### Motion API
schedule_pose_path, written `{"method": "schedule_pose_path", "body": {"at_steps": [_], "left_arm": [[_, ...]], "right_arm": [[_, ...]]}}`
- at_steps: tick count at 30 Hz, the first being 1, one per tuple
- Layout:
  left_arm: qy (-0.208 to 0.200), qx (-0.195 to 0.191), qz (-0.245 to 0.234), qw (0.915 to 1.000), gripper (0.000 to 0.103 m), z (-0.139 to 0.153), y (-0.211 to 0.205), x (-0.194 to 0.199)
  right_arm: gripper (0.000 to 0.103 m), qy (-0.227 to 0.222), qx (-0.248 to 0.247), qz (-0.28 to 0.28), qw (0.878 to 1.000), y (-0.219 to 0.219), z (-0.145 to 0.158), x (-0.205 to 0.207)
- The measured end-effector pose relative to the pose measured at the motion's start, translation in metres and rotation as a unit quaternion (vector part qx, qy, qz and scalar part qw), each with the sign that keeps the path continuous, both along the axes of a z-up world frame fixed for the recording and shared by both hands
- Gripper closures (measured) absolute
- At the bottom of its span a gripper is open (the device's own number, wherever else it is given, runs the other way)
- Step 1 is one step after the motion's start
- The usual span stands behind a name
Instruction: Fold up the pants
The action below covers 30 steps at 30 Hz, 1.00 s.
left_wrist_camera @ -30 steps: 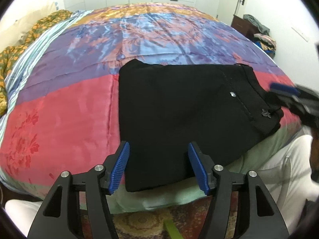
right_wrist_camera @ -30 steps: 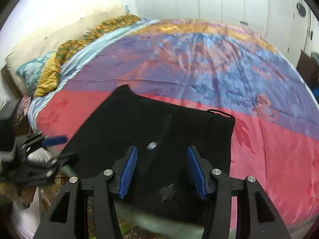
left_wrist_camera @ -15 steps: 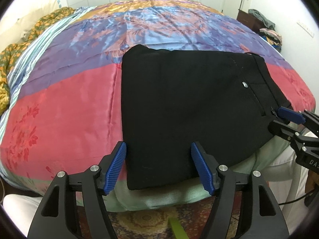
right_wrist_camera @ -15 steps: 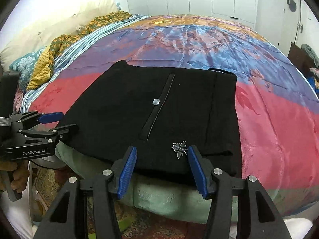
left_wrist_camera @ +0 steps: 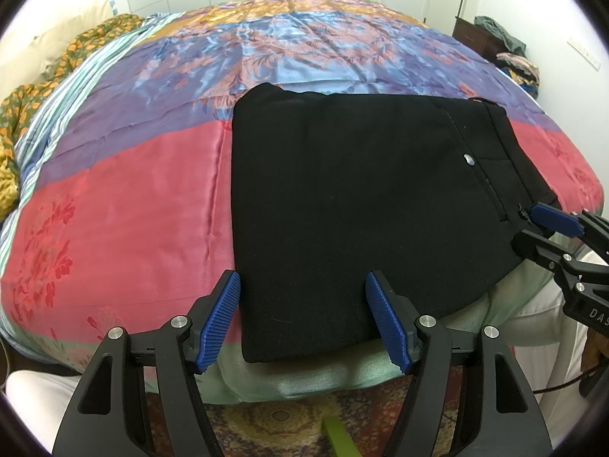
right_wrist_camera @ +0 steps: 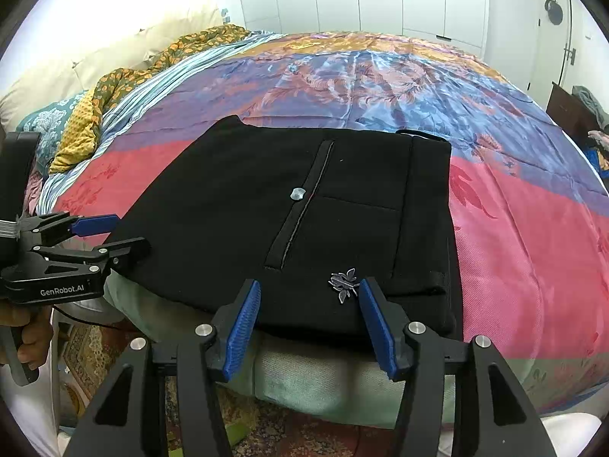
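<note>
Both claws have pulled back toward the near bed edge over the last second. The black folded fabric pants (left_wrist_camera: 342, 198) lie flat as a compact rectangle on the multicoloured satin bedspread (left_wrist_camera: 114, 198), near corner hanging slightly over the pale green mattress edge (left_wrist_camera: 304, 373).

Left claw (left_wrist_camera: 304, 320) now wide open, empty, hovering just short of the pants' near hem; earlier it was further over the cloth. Right claw (right_wrist_camera: 310, 320) also open and empty, near the waistband end, beside the small silver leaf-shaped ornament (right_wrist_camera: 344, 283) and below the silver button (right_wrist_camera: 297, 193). A second ago the right claw was blurred in motion over the garment; now steady, retracted.

Judgement: the fold looks finished or nearly so, with no cloth held and edges roughly aligned. What's left is probably a smoothing pass or one more halving.
</note>
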<state>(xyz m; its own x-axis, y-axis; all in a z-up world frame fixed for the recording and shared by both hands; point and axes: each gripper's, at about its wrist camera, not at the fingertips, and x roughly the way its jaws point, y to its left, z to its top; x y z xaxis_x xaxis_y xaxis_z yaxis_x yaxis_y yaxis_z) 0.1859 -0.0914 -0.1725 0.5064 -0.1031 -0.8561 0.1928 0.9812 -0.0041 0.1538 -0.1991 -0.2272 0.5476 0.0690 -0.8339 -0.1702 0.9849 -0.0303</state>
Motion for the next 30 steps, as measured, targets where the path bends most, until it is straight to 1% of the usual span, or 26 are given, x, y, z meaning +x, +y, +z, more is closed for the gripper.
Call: {"method": "schedule_pose_path", "body": {"at_steps": [9, 20, 22, 23, 25, 27, 28, 30], "left_arm": [[0.000, 0.000, 0.000, 1.0000, 0.032, 0.000, 0.000, 0.000], [0.000, -0.004, 0.002, 1.0000, 0.031, 0.001, 0.002, -0.001], [-0.004, -0.027, 0.006, 0.9996, 0.030, 0.007, 0.009, -0.002], [-0.006, -0.043, 0.010, 0.9990, 0.029, 0.010, 0.014, -0.003], [-0.013, -0.069, 0.024, 0.9973, 0.025, 0.017, 0.026, -0.003], [-0.015, -0.077, 0.035, 0.9963, 0.023, 0.021, 0.038, 0.000], [-0.012, -0.077, 0.038, 0.9962, 0.023, 0.021, 0.042, 0.002], [-0.008, -0.074, 0.044, 0.9963, 0.023, 0.021, 0.050, 0.007]], "right_arm": [[0.047, -0.001, 0.001, 0.000, 1.000, 0.000, -0.001, 0.000], [0.044, -0.002, 0.001, 0.000, 1.000, 0.001, 0.001, -0.001], [0.044, -0.008, 0.011, -0.005, 1.000, 0.001, 0.007, -0.002], [0.044, -0.017, 0.027, -0.012, 0.999, -0.002, 0.016, -0.004], [0.043, -0.034, 0.053, -0.026, 0.998, -0.009, 0.029, -0.007], [0.037, -0.053, 0.076, -0.050, 0.994, -0.022, 0.045, -0.012], [0.032, -0.058, 0.084, -0.060, 0.993, -0.029, 0.049, -0.013], [0.030, -0.060, 0.099, -0.088, 0.989, -0.051, 0.057, -0.015]]}}
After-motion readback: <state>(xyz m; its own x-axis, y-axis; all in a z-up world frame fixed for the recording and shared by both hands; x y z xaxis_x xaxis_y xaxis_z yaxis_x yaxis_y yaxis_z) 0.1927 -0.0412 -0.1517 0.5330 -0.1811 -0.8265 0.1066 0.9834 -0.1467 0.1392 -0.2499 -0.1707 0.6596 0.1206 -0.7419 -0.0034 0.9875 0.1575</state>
